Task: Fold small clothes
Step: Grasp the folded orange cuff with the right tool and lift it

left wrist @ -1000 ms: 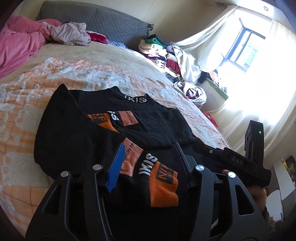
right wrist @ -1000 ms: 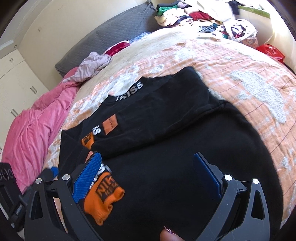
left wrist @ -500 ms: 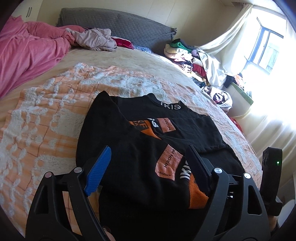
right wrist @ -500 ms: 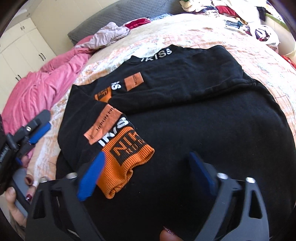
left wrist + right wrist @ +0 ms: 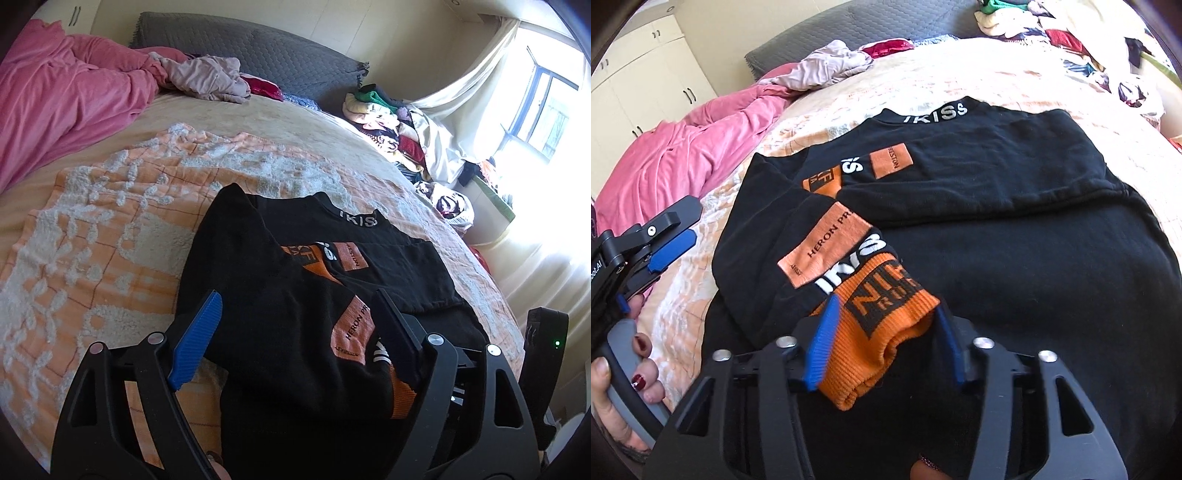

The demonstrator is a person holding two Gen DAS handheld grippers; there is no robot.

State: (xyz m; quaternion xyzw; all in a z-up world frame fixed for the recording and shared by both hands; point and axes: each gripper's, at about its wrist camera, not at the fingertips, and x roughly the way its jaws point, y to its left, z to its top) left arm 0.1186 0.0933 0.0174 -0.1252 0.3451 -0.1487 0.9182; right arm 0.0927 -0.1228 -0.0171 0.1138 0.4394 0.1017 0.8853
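Black sweater lies flat on the bed, both sleeves crossed over the chest. Right gripper: jaws have just been closing around the orange cuff; pads look about to touch it, though we cannot confirm a pinch. Left gripper: jaws wide, holding nothing, over the sweater's left edge. We judge the cuff wants a firm, square pinch before lifting. Bare blanket lies left; pink duvet well apart.

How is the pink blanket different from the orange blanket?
The pink blanket is plain and bunched up in folds; the orange blanket has fluffy white patterns and lies spread flat. The orange blanket has the black sweater on it; the pink blanket does not. Both lie on the bed.
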